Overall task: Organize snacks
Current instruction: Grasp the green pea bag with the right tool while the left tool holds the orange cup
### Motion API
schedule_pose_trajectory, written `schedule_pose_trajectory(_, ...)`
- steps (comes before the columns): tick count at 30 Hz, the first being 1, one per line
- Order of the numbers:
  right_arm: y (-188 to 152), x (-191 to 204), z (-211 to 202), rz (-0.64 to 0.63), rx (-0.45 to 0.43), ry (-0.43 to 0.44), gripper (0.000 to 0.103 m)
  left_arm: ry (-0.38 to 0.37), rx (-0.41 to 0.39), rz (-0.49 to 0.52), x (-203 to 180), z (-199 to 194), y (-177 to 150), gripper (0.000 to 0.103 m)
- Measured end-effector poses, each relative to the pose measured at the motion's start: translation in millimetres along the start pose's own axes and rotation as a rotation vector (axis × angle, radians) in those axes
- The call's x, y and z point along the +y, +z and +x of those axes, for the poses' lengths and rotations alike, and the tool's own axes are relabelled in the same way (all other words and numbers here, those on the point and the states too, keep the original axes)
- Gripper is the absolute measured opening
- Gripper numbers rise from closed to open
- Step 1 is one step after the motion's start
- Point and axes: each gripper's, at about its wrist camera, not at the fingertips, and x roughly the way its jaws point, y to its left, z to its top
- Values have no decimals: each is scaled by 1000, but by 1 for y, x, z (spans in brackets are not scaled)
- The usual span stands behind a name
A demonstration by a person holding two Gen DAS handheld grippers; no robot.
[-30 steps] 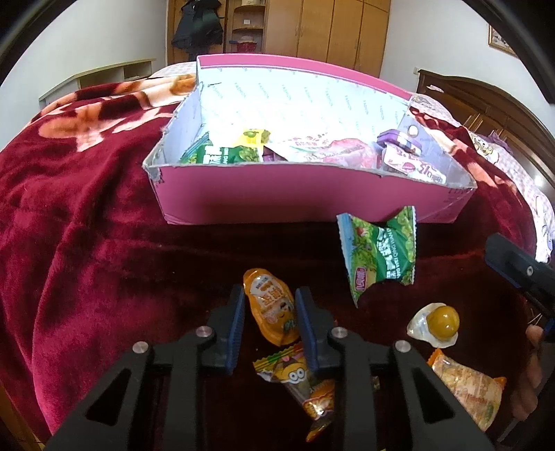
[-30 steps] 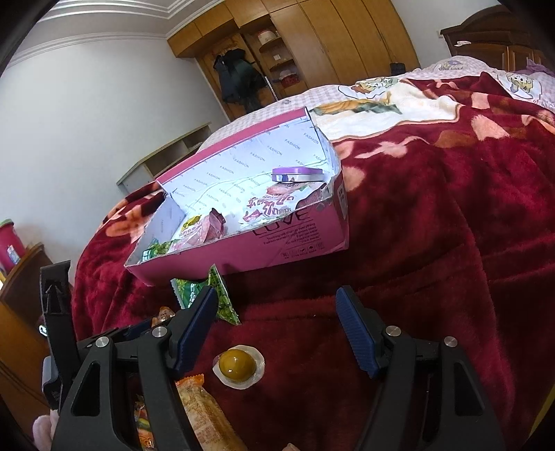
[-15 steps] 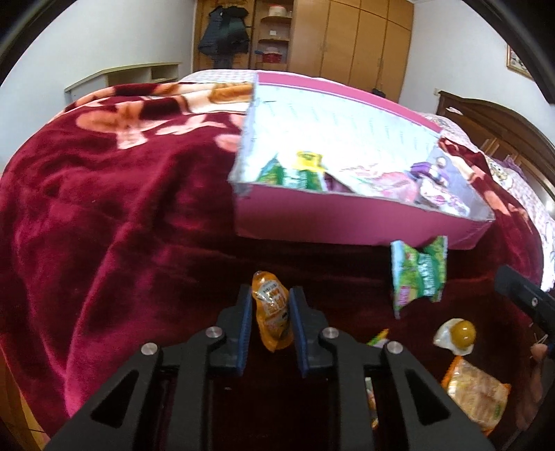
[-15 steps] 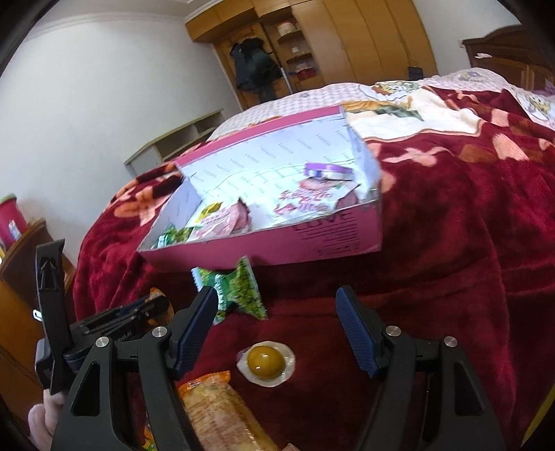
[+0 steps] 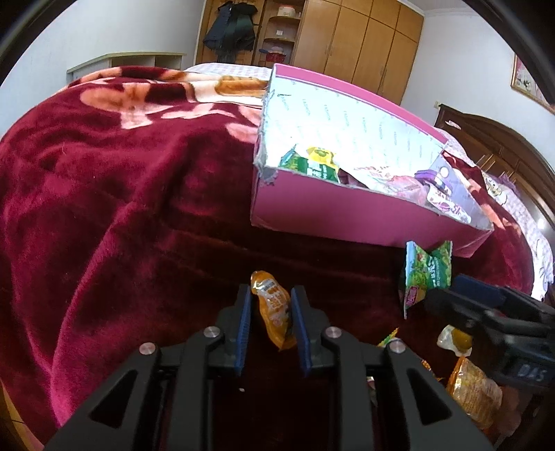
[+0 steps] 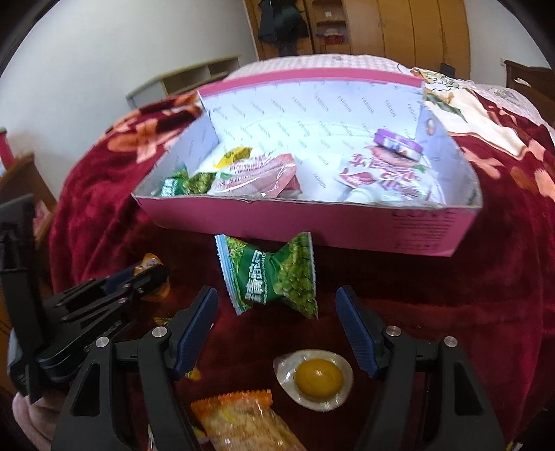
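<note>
While we look along both grippers, these lines give what we see.
Left gripper (image 5: 270, 312): we see its blue pads pressed on an orange pouch (image 5: 274, 308), which stands up between them, clear of the blanket.
Right gripper (image 6: 275, 322): we see its jaws standing wide apart with nothing between the pads.
Green packet (image 6: 272, 275): it lies on the blanket just ahead of the right jaws, close against the box's front wall.
Egg-shaped snack (image 6: 314, 380): it rests below and behind the right fingertips, between the two black arms.
Orange crinkled packet (image 6: 242, 419): it sits nearer the camera than the egg-shaped snack, towards the left finger.
Pink box (image 6: 347, 225): it sits beyond both sets of jaws, open-topped, with several packets inside and a purple tub (image 6: 397, 144) at its far right.
Surface: a dark red plush blanket (image 5: 121, 208) with pale flower prints covers the bed under everything.
Room: we see wooden wardrobes (image 5: 364, 45) past the box, a dark coat (image 5: 229, 31) hanging there, pale walls, and a carved wooden headboard (image 5: 496, 145) to the right of the left jaws.
</note>
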Motion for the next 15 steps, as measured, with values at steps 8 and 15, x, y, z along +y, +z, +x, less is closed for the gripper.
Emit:
schedule_pose_trajectory(8, 3, 1, 15, 35, 44, -23, 72, -19, -10, -6, 3, 1, -2, 26)
schedule_pose_trajectory(15, 1, 2, 18, 41, 31, -15, 59, -22, -13, 1, 2, 1, -4, 26)
